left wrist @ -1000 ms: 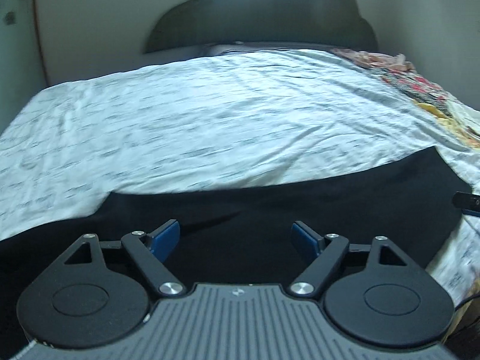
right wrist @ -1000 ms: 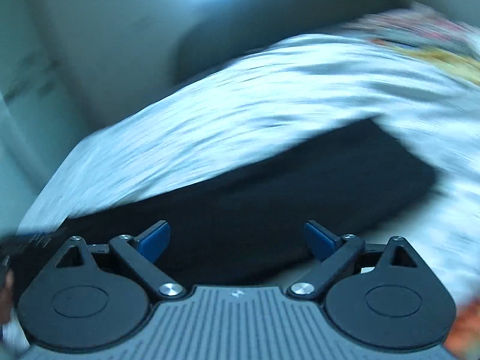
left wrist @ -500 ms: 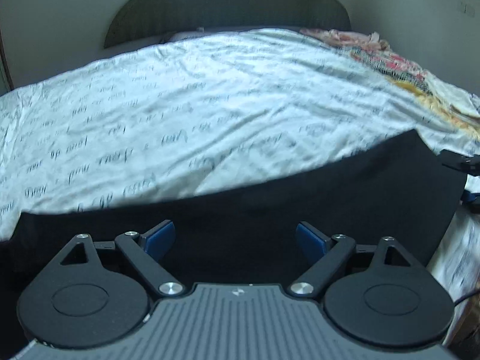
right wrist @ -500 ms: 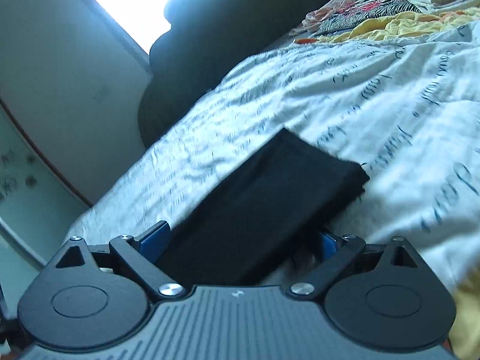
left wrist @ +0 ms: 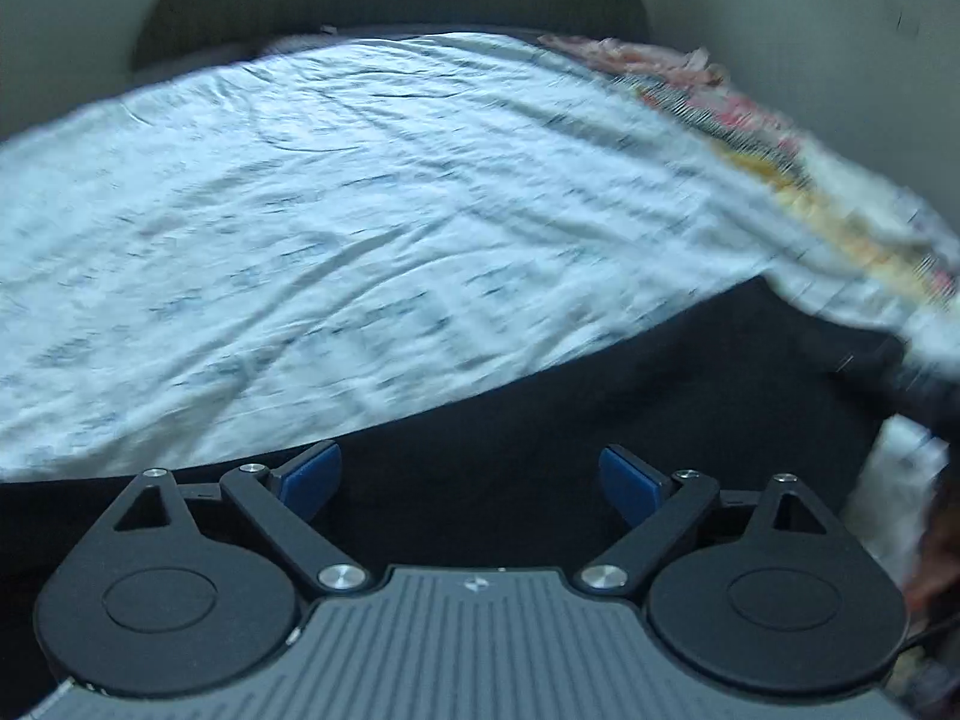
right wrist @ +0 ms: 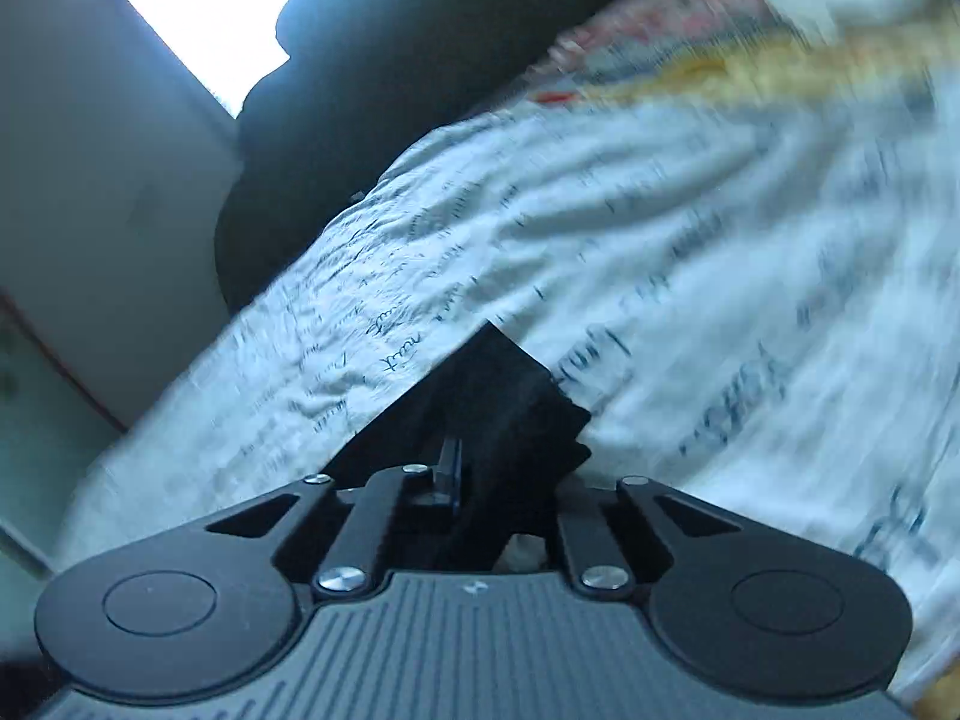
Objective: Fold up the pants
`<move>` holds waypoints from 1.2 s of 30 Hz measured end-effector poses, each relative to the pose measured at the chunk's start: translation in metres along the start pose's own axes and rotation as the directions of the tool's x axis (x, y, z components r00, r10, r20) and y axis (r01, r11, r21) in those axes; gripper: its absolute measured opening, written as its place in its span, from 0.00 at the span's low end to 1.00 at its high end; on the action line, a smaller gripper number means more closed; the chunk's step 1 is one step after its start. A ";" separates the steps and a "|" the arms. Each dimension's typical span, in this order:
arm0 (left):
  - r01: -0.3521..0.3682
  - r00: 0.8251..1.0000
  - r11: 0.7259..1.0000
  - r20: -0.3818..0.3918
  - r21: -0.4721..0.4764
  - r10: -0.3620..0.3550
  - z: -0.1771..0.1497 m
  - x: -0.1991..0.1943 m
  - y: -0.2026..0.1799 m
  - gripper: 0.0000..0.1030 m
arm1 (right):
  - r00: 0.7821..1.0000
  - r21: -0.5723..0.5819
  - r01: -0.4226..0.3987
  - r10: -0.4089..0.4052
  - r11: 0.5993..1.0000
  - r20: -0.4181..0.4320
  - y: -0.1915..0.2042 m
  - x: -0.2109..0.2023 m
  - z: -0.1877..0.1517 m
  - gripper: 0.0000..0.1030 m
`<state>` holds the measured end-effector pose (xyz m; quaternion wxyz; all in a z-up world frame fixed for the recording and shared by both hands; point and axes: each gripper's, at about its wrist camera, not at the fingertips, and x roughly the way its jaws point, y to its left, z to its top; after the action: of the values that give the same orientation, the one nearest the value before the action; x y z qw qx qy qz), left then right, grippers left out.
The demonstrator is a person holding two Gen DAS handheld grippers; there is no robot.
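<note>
— Black pants [left wrist: 570,432] lie flat in a long band along the near edge of the bed sheet [left wrist: 300,210]. How far along?

— Early to middle, I'd judge. The right gripper [right wrist: 450,468] has just clamped shut on the end of the pants, which bunches up toward 12 o'clock of its jaws.

— And the other one?

— The left gripper [left wrist: 468,474] has been opening and stands wide, empty, over the cloth; its end at 3 o'clock is blurred. Lifting and folding across is still left.
</note>
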<state>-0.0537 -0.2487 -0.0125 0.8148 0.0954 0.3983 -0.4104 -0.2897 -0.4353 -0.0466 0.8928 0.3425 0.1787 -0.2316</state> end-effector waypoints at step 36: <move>0.414 0.901 0.853 0.006 -0.317 -0.435 0.009 0.029 0.012 0.10 | 0.996 -0.795 0.070 -0.002 0.603 0.087 0.146 -0.025 -0.092 0.13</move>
<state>-0.0300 -0.2620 -0.0297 0.6952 -0.1104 0.4955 -0.5088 -0.2469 -0.2681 -0.0225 0.9532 -0.1038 0.2354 -0.1586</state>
